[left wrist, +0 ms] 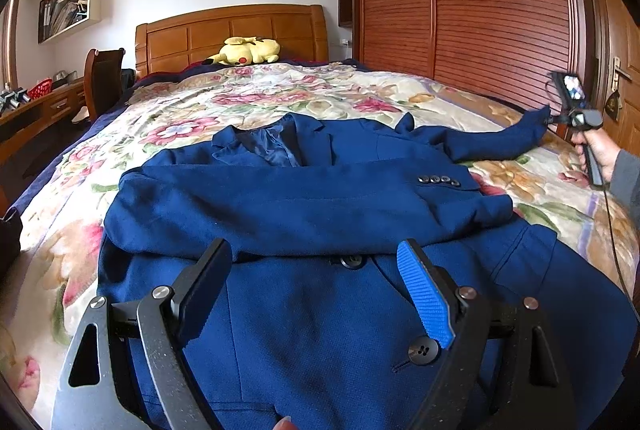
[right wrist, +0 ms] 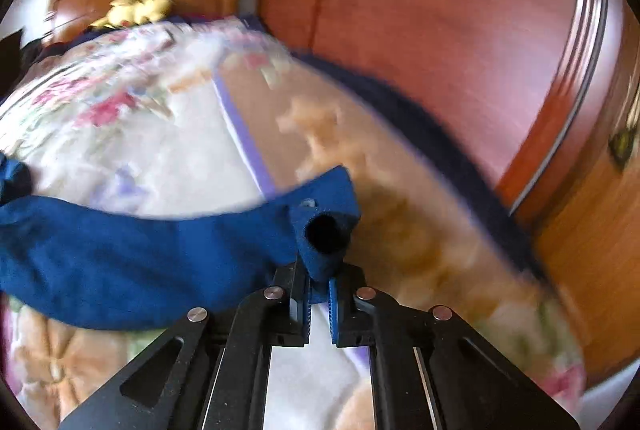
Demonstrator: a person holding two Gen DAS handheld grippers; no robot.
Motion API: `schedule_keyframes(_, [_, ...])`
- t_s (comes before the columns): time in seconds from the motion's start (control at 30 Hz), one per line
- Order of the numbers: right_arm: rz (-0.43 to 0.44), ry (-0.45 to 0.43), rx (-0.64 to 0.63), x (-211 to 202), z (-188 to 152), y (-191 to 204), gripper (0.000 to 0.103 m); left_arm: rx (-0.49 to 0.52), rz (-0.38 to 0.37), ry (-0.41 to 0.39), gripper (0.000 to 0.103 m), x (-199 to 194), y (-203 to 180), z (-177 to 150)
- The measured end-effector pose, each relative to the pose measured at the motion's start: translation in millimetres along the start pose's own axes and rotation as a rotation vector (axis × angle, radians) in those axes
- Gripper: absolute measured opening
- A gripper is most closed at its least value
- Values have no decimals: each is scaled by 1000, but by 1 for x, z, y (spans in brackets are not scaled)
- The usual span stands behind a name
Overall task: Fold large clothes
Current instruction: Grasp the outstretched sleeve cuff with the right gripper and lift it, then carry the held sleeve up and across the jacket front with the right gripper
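A blue suit jacket lies front up on the floral bedspread. Its left sleeve is folded across the chest. My left gripper is open and empty, just above the jacket's front near its buttons. My right gripper is at the far right of the bed, shut on the cuff of the right sleeve, which it holds stretched out sideways. In the right wrist view the gripper pinches the cuff, and the sleeve runs off to the left. That view is blurred.
A wooden headboard with a yellow plush toy is at the far end. A red-brown wardrobe runs along the bed's right side. A desk and chair stand on the left.
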State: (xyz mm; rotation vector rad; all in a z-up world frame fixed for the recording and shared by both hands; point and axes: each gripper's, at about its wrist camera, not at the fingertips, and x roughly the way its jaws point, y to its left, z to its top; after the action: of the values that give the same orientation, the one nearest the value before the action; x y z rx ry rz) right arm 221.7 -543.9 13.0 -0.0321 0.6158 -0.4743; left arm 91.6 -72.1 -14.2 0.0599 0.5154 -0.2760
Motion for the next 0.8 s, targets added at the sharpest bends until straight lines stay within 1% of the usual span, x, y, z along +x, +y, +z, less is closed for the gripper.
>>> schedule_keyframes(0.1, [-3,-93,-20,-45,20,1,6,-9,-2,-17,85,-4,1,1])
schedule_keyframes(0.2, [-17,-209,-74,-96,36,6,6,-14,-11,-34,85,-10,2,2])
schedule_keyframes(0.27, [-24,-256,-69,-125,46,3,6,-14,-11,-42,85,-15,3,2])
schedule_keyframes(0.4, [-35,-303,-76,-170,57,3,6,-19,-11,-39,85,-21,7,3])
schedule_keyframes(0.57, [-23,-357,-125,-219,61,20,6,-8,-10,-27,85,-29,12,3])
schedule_keyframes(0.7, [1,-391,-161,-253,63,35,6,-2,-13,-29,85,-38,18,0])
schedule_keyframes(0.8, [37,-411,-199,-273,55,53,6,-1,1,-38,85,-48,24,-2])
